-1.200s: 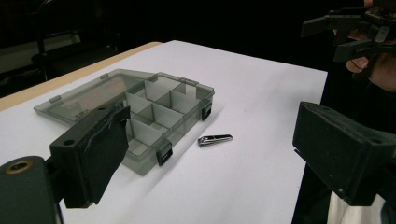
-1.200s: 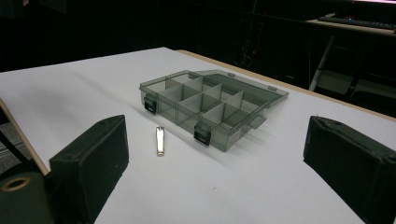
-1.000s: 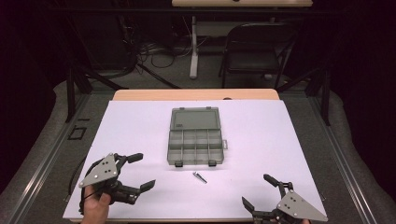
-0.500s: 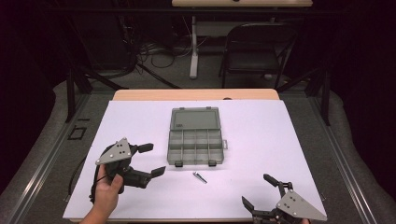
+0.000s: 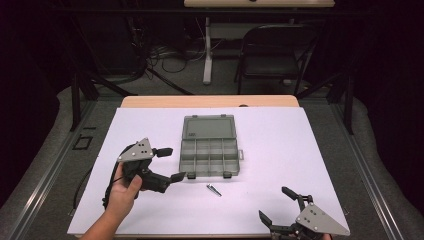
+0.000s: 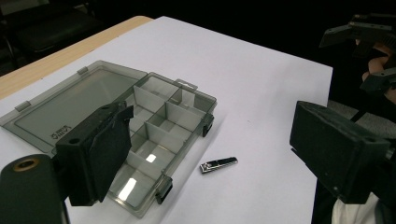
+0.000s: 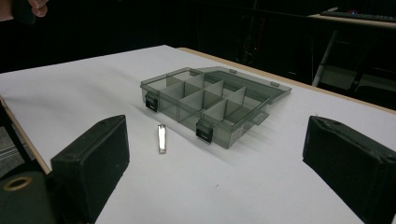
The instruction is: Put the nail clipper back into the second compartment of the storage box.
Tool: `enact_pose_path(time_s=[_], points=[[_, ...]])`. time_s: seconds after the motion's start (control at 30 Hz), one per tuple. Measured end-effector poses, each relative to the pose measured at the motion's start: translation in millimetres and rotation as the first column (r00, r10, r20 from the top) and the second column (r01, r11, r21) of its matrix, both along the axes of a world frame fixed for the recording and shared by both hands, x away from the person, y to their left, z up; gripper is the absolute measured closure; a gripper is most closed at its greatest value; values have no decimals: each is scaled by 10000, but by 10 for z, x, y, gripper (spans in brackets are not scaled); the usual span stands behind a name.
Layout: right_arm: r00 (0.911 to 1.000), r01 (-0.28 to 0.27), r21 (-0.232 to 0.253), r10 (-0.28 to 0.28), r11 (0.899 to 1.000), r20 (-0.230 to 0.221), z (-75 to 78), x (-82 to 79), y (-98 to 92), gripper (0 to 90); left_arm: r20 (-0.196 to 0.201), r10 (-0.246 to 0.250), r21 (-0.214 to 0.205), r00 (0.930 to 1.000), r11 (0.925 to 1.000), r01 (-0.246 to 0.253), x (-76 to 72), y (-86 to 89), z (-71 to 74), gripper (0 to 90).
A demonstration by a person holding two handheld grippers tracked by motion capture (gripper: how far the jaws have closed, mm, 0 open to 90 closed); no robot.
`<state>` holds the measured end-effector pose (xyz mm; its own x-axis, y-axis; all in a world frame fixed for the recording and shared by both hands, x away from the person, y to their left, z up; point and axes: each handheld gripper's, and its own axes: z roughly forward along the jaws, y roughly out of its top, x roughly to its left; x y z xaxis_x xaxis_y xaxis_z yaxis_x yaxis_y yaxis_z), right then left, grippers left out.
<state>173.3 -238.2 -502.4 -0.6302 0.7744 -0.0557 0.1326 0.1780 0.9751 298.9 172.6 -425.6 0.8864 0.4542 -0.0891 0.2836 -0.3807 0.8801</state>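
Two grippers over a white table [image 5: 280,140]. Left gripper [image 5: 169,164] at about 8 o'clock from the box [image 5: 209,148], held in a hand [image 5: 125,192], raised off the table, jaws wide open and empty; its lower jaw tip sits just beside the box's front left latch. Right gripper [image 5: 281,206] at 5 o'clock near the front table edge, jaws wide open, empty, well apart from the box.

Box is clear grey plastic, lid flipped open flat toward 12 o'clock, tray split into small compartments, all look empty. Two dark latches on the front wall.

Clipper [image 5: 213,189], small and metal, lies flat on the table just in front of the box, at 6 o'clock from its front right latch, near but not touching. It lies between the two grippers, nearer the left one. In the left gripper view the clipper [image 6: 218,164] shows between the two jaws, with the box [image 6: 154,135] partly behind the left jaw. In the right gripper view the clipper [image 7: 161,138] lies ahead between the jaws, in front of the box [image 7: 205,100].

Chair [image 5: 275,55] at 12 o'clock beyond the table.
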Motion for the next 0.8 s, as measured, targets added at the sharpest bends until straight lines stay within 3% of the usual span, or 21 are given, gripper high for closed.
enact_pose_path(time_s=[0.5, 0.63, 0.8], points=[[10000, -49, -62, 49, 10000, 12, -3, -3, 8, 71, -486, -701, 981, 9964, 9924, 746, 192, -358, 15, 125], [10000, -53, -38, 53, 10000, -32, -5, 0, -1, 72, -1003, -1218, 1270, 9875, 9828, 1341, 248, -480, -11, 125], [10000, -65, -112, 65, 9999, 8, -5, -1, 3, 72, -1244, -1509, 1737, 9807, 9698, 1712, 298, -605, -53, 125]])
